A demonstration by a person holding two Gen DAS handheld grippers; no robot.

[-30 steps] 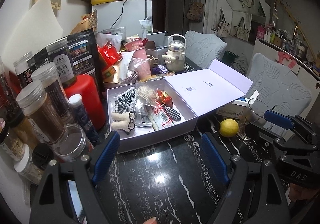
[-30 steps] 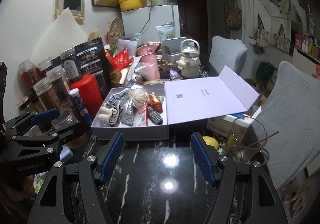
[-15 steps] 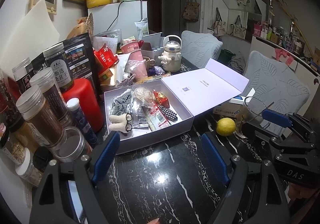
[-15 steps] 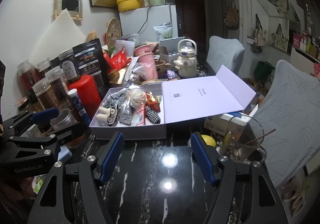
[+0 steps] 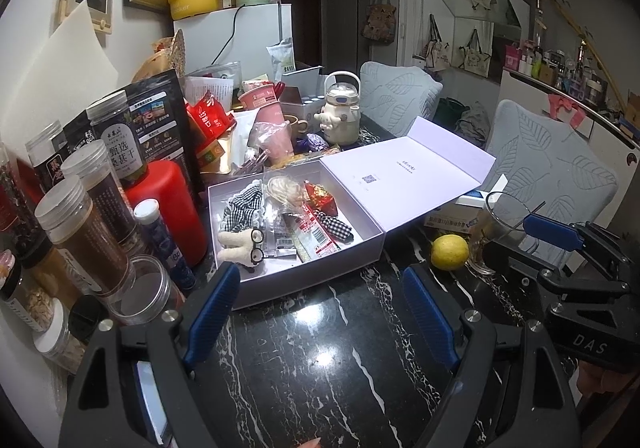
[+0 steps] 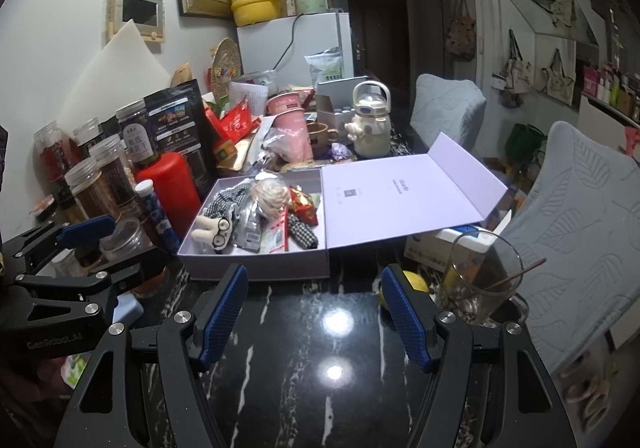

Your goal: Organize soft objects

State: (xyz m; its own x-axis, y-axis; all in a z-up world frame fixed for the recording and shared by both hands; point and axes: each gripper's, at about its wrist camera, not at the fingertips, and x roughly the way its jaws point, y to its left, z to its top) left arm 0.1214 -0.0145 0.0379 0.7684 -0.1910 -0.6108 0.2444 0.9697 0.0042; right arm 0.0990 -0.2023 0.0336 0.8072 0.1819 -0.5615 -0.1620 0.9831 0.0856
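Observation:
A lavender box (image 5: 300, 284) stands with its lid (image 5: 400, 184) folded out to the right on the black marble table. Inside lie a cream plush toy with glasses (image 5: 244, 244), a black-and-white checked cloth (image 5: 242, 208), a checked pouch (image 5: 336, 226), a red packet (image 5: 320, 198) and snack wrappers (image 5: 316, 238). My left gripper (image 5: 320, 310) hovers open and empty just in front of the box. My right gripper (image 6: 314, 312) is open and empty too, before the same box (image 6: 256, 268), with the plush toy (image 6: 212, 230) at its front left.
Jars (image 5: 84, 236), a red bottle (image 5: 172, 204) and a blue tube (image 5: 164, 244) crowd the left side. A lemon (image 5: 450, 252) and a drinking glass (image 6: 480, 280) sit right of the box. Cups, packets and a white kettle (image 5: 340, 112) stand behind it.

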